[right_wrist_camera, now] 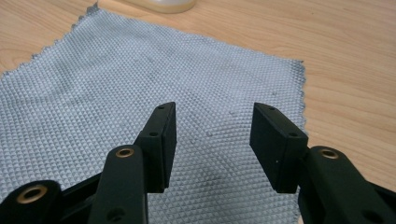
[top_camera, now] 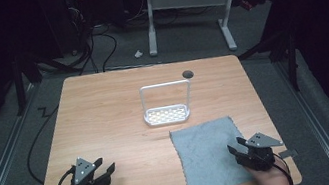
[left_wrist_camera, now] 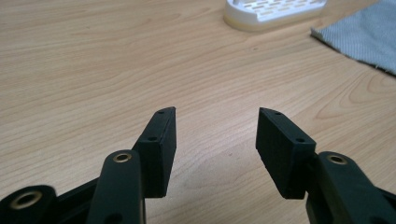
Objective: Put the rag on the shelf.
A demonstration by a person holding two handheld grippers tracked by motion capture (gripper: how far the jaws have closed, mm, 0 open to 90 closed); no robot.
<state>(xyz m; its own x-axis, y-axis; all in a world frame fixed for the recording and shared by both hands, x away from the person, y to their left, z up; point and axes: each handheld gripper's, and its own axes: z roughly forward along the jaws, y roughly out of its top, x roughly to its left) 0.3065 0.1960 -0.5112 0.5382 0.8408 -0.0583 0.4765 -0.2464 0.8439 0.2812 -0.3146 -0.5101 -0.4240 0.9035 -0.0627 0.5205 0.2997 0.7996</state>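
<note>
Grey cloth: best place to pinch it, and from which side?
Probably the near right corner of the grey cloth, coming from the person's side with the right gripper, which hovers open there. The cloth lies flat on the table, so only an edge or corner gives the jaws something to close on. The white rack stands apart, beyond its far edge.

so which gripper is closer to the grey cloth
Right. The right gripper sits over the near right part of the grey cloth, jaws open above it. The left gripper is off to the cloth's left, over bare table.
</note>
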